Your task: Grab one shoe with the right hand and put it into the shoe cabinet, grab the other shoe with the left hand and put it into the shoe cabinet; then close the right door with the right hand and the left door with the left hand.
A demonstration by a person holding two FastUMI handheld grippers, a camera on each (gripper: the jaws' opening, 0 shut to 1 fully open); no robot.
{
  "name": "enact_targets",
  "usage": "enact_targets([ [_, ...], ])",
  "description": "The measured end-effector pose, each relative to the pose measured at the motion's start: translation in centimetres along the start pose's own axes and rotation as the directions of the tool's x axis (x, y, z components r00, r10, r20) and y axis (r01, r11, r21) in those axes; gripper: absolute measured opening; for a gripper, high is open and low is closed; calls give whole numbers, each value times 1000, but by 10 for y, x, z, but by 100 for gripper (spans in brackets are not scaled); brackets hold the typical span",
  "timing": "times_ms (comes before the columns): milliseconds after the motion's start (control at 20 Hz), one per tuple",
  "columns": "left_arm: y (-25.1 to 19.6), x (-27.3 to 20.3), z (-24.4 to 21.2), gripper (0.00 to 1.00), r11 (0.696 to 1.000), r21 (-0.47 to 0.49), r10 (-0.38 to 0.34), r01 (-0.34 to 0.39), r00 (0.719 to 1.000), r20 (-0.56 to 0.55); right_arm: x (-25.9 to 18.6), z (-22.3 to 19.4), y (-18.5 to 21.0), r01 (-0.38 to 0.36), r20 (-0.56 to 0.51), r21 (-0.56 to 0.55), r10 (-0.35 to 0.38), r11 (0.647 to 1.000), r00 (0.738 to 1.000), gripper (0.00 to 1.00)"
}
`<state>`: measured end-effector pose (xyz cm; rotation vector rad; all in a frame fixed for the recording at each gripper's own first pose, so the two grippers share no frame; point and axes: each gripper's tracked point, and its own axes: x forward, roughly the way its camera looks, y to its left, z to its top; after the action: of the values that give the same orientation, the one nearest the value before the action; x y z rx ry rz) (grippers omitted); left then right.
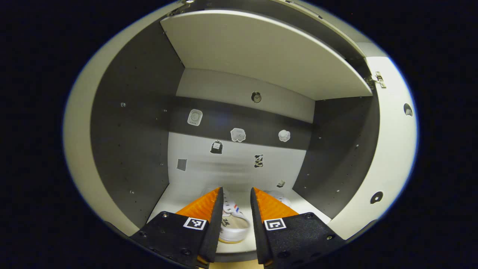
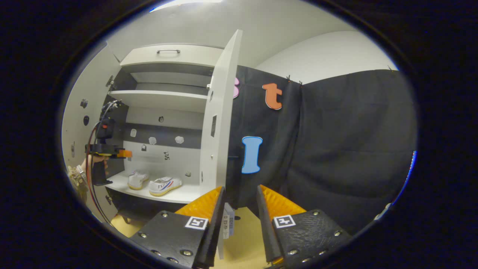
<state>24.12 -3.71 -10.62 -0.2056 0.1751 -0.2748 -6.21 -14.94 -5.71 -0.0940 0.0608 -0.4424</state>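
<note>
Both white canvas shoes (image 2: 164,185) sat on the cabinet's lower shelf (image 2: 186,194), so with both grippers' jaws spread and empty, the stiff, light white right door (image 2: 220,112) probably wanted a push on its free edge.

No text can be read anywhere

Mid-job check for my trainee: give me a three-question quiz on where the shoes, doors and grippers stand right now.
1. True or false: both white canvas shoes sit on the bottom shelf of the white shoe cabinet.
2. Which door is the right gripper nearest? A) right door B) left door
3. What does the left gripper hold?

Key: 1 true. 2 A; its edge stands between the open fingers. 3 Nothing; it is open, above a shoe.
</note>
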Motion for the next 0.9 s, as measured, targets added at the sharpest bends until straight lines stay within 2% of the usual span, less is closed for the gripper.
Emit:
enact_targets([
  [100,-9,-20,10,42,1000,-9,-12,12,1000,21,6,-2,-7,-4,6,-3,4,1000,1000,58],
  [150,-12,-31,15,42,1000,-8,-14,15,999,32,10,-2,-9,-4,10,-1,4,1000,1000,58],
  [200,-14,-42,20,34,1000,-5,-14,14,999,40,14,-3,-10,-12,11,8,12,1000,1000,63],
  [250,-17,-53,23,51,1000,-2,-18,18,999,46,15,-4,-10,-26,7,20,26,999,1000,63],
  [400,-18,-82,37,88,1000,6,-1,1,996,91,24,-10,-4,-80,-7,52,81,995,997,63],
  [450,-19,-94,43,100,1000,10,6,-8,995,103,21,-9,-3,-96,-10,55,97,994,995,73],
  [500,-17,-102,46,97,1000,20,18,-21,993,115,22,-8,-4,-111,-11,61,112,992,994,74],
  [550,-17,-113,51,96,999,30,28,-32,992,124,21,-6,-2,-129,-8,67,130,989,992,81],
  [600,-16,-120,54,96,998,42,41,-47,991,131,22,-5,1,-146,-6,73,147,987,989,74],
  [650,-14,-129,58,96,996,50,59,-67,988,140,20,-3,5,-179,-4,78,180,981,984,74],
  [700,-12,-141,61,96,995,55,76,-86,986,151,10,3,37,-341,25,149,341,928,940,73],
  [750,-11,-152,64,96,994,57,87,-97,983,159,6,2,65,-388,14,202,393,899,919,81],
  [800,-11,-162,66,96,992,62,95,-106,982,163,-10,4,64,-379,19,120,380,917,925,81],
  [850,-9,-173,67,96,991,67,106,-119,980,169,0,7,65,-353,35,38,352,935,935,84],
  [900,-8,-183,70,96,989,72,114,-129,977,182,2,9,70,-348,35,5,347,938,937,89],
])
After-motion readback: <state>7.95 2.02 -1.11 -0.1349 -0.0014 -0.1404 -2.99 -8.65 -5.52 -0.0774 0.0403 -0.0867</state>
